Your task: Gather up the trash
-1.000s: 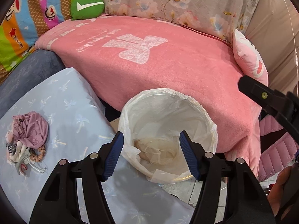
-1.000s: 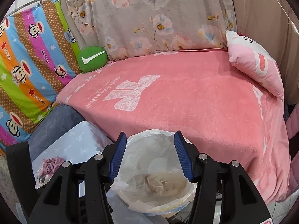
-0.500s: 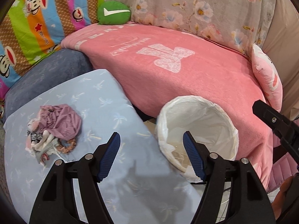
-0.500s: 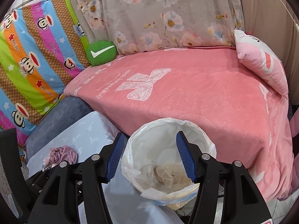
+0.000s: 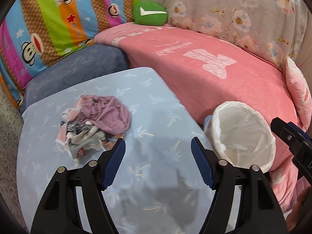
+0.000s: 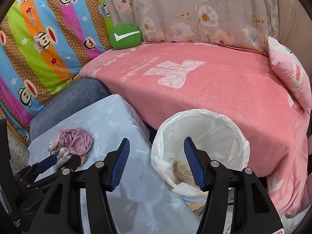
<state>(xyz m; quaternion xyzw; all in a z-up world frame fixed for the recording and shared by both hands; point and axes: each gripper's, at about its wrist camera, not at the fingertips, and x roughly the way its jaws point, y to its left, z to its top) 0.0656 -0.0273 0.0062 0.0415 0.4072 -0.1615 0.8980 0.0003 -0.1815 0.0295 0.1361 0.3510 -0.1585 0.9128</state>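
Hovering over a pale blue cloth-covered table (image 5: 156,105), the left gripper (image 5: 158,152) is standing with its ribbed blue pads apart and nothing between them; its jaws have just been opening. The right gripper (image 6: 155,150) is also gaping empty, poised above the table edge and the bin (image 6: 200,144).

A crumpled heap (image 5: 97,120) of mauve fabric, striped scraps and whitish pieces is lying on the table, just beyond the left gripper's left finger. The round bin, lined with a thin, wrinkled white plastic bag, is standing beside the table against a sofa; beige wadded paper (image 6: 183,171) is lying at its bottom.

A fuzzy pink blanket (image 6: 204,89) with a white printed motif is draping the seat. A green round cushion (image 6: 124,37), a striped monkey-print cover (image 6: 42,42), a grey floral cloth (image 6: 195,11) and a pink pillow (image 6: 290,72) are ringing it.
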